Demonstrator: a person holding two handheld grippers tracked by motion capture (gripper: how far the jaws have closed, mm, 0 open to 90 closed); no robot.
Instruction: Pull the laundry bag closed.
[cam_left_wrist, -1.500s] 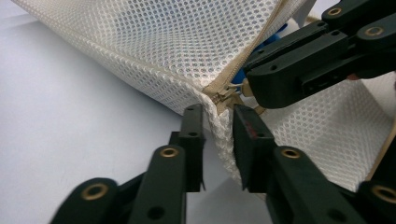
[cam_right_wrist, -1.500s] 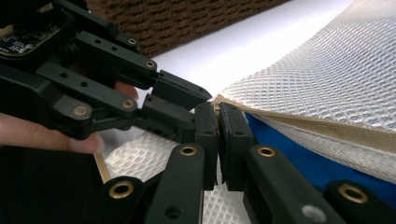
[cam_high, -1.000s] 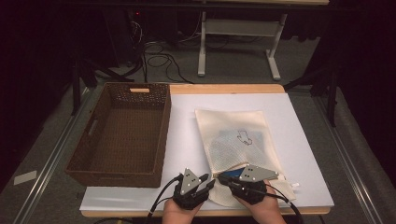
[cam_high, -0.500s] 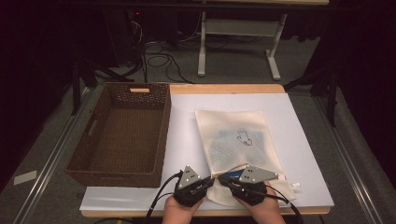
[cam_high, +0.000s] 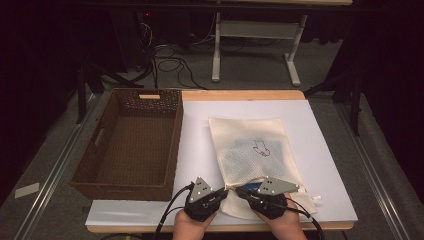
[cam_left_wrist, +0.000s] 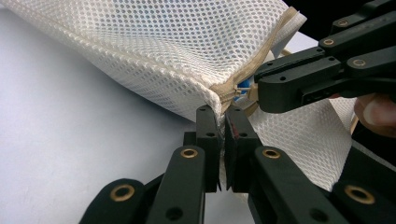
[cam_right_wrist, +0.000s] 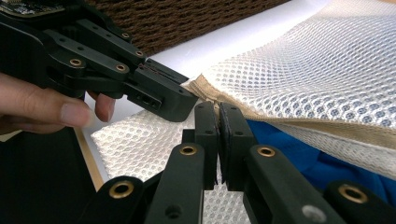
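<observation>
A cream mesh bag (cam_high: 252, 150) lies flat on the white board (cam_high: 320, 130), with a blue cloth (cam_right_wrist: 317, 158) inside it. A tan zipper tape (cam_left_wrist: 261, 56) runs along its near end. My left gripper (cam_high: 223, 192) is shut on the bag's corner, and in the left gripper view its jaws (cam_left_wrist: 222, 116) pinch the mesh just below the zipper's end. From the opposite side my right gripper (cam_high: 241, 191) is shut on the tan zipper edge (cam_right_wrist: 218, 109). The two grippers' tips almost touch. Whether the right jaws hold the zipper pull itself is hidden.
An empty brown wicker basket (cam_high: 127, 150) stands left of the bag, against the board's left part. The board's front edge (cam_high: 150, 220) runs just under both hands. Cables and a metal stand's legs (cam_high: 255, 55) lie on the floor beyond the table.
</observation>
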